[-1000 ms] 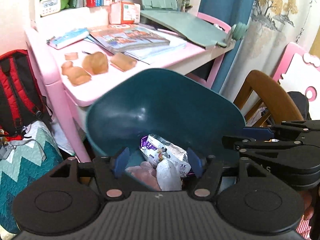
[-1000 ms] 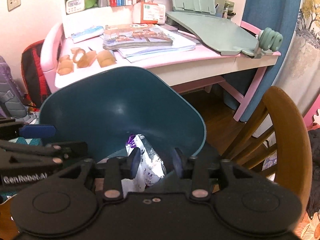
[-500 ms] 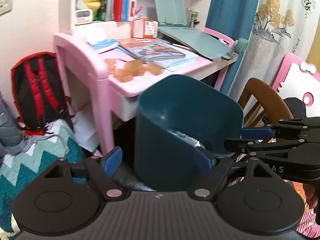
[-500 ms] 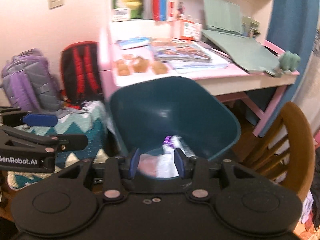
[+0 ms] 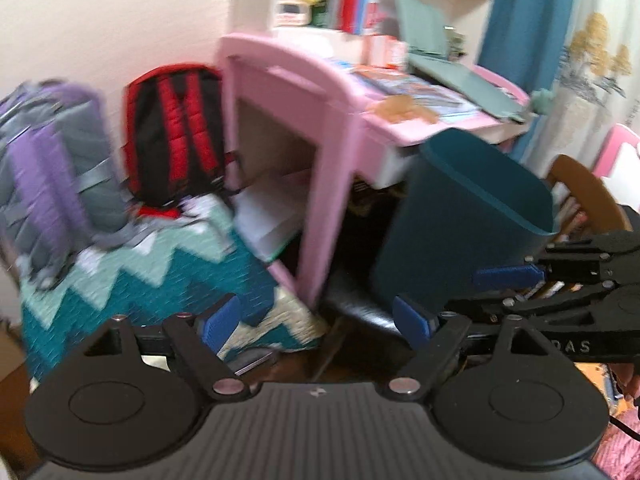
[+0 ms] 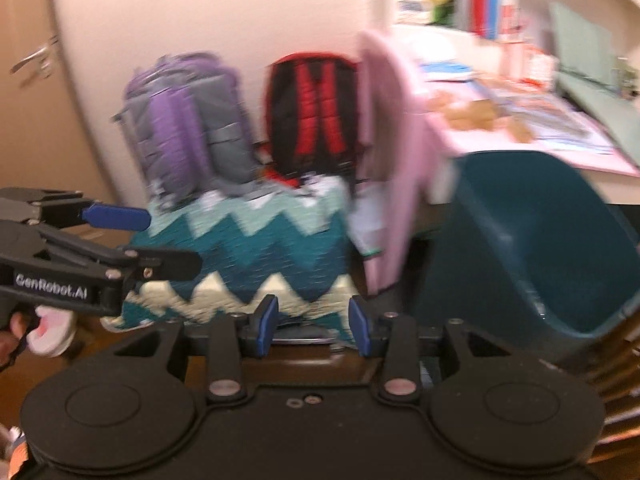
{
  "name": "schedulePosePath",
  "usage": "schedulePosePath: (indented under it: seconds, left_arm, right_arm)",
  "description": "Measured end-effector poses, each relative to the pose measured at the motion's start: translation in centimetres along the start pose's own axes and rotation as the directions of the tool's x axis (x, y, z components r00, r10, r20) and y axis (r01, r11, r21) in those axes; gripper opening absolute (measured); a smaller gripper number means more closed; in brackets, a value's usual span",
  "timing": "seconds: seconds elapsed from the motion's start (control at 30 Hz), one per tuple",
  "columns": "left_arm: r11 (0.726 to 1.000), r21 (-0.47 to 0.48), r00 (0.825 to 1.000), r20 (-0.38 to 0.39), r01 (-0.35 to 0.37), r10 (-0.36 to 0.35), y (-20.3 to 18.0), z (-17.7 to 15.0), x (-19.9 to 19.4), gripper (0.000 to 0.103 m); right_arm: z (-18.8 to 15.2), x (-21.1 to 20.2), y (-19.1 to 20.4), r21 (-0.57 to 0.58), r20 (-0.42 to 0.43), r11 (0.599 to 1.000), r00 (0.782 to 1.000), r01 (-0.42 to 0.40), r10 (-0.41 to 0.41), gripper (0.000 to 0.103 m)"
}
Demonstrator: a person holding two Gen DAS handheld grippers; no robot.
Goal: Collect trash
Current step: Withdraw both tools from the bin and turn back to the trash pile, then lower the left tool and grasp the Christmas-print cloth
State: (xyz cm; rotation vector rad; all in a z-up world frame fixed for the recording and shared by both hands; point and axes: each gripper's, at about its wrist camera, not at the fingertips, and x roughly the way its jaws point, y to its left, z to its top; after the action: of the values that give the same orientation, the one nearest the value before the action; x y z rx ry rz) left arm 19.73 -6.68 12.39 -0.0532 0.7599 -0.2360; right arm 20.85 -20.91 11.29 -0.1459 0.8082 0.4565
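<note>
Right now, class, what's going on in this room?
A person holds a gripper in each hand, collecting trash. The left gripper and right gripper are both open and empty, jaws just widened. The teal bin stands beside the pink desk. Both grippers face a zigzag blanket below two backpacks.

light: soft indoor | blur: heavy motion smear | edges: fisheye-bent, dark corners

You can read "GenRobot.AI" in white letters on the side of the left gripper point(image 6: 116, 216), left of the zigzag blanket point(image 6: 256, 248). On the right gripper point(image 5: 506, 276), beside the teal bin point(image 5: 460, 208), only "DAS" shows.
</note>
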Motion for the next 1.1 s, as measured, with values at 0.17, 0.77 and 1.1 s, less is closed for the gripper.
schedulePosePath:
  seconds: [0.17, 0.77, 1.1]
  left_arm:
    - [0.995, -0.061, 0.997, -0.006, -0.078, 0.078, 6.4, -3.8, -0.2, 0.093]
    - [0.876, -0.296, 0.918, -0.233, -0.38, 0.319, 31.0, -20.5, 8.0, 0.1]
    - [0.782, -0.396, 0.839, -0.467, -0.481, 0.279, 43.0, -32.9, 15.7, 0.1]
  right_arm:
    - [-1.0, 5.2, 4.8, -0.044, -0.062, 0.99, 0.99, -0.131, 0.128, 0.04]
    - [-10.4, 30.8, 19.6, -0.123, -0.407, 0.932, 0.874, -0.342, 0.267, 0.04]
    - [-18.6, 43.0, 22.5, -0.161, -0.6, 0.916, 0.774, -0.366, 0.204, 0.041]
